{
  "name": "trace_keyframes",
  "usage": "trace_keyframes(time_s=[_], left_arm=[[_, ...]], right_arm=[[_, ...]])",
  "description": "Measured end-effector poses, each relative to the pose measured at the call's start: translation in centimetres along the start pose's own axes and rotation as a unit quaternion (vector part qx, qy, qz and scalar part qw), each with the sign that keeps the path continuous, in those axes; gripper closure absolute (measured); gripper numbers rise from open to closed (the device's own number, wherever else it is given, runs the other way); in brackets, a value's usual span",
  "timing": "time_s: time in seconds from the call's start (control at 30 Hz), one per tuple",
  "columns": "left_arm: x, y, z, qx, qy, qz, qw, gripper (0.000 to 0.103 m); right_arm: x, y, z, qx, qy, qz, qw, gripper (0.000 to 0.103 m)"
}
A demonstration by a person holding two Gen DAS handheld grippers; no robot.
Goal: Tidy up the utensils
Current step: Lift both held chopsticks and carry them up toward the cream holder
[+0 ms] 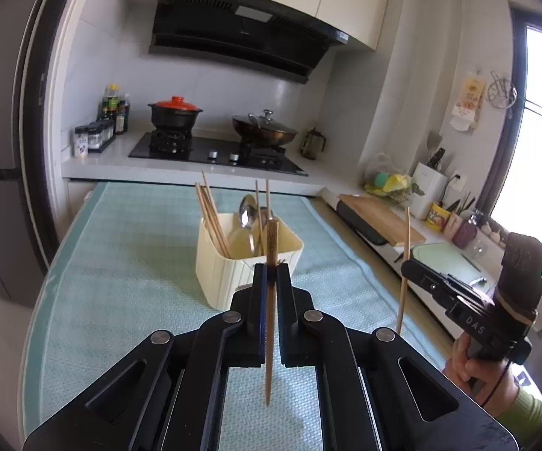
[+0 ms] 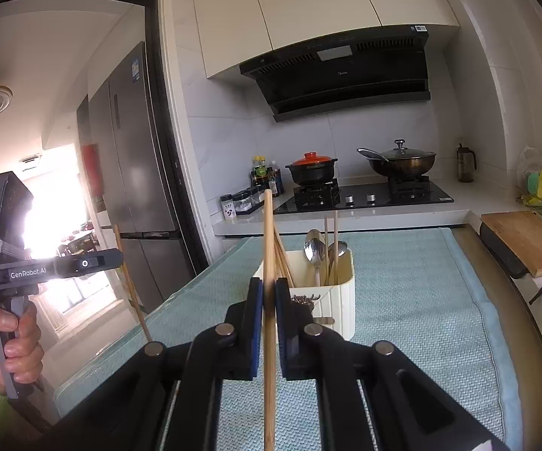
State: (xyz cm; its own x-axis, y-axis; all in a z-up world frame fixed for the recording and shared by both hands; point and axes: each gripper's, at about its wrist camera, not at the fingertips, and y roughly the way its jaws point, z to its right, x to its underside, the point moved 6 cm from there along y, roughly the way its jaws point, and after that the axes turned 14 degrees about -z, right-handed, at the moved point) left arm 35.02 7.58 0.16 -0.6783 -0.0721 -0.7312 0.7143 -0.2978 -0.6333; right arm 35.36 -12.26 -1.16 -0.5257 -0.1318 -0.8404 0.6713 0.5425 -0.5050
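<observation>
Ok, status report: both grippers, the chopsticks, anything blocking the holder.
Left gripper shut on a chopstick. Right gripper shut on another chopstick. Cream holder ahead, on the mat. Path clear.

The chopstick (image 2: 270,357) in the right gripper (image 2: 269,289) runs off the bottom edge of the right wrist view, so its lower end is cut off. The cream holder (image 1: 229,274) has its near wall partly blocked by the left gripper (image 1: 271,268), and what's deep inside it is out of sight. There's some dark stuff (image 2: 303,298) at the holder's near rim, way too small to tell. The hand (image 2: 6,342) on the left is cropped by the frame, and the doorway (image 2: 56,225) behind it is blown out by glare.
</observation>
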Motion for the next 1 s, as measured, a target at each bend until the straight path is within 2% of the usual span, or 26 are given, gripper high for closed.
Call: trace_keyframes(time_s=[0.7, 0.87, 1.0], left_arm=[[-0.5, -0.7, 0.7, -0.002, 0.01, 0.012, 0.9999, 0.103], [-0.5, -0.5, 0.1, -0.007, 0.003, 0.004, 1.0, 0.103], [-0.1, 0.9, -1.6, -0.015, -0.022, -0.021, 0.9994, 0.103]], right_arm=[[-0.2, 0.4, 0.2, 0.001, 0.003, -0.001, 1.0, 0.096], [-0.1, 0.5, 0.3, -0.001, 0.008, -0.002, 1.0, 0.096], [-0.1, 0.1, 0.3, -0.004, 0.011, 0.001, 1.0, 0.096]])
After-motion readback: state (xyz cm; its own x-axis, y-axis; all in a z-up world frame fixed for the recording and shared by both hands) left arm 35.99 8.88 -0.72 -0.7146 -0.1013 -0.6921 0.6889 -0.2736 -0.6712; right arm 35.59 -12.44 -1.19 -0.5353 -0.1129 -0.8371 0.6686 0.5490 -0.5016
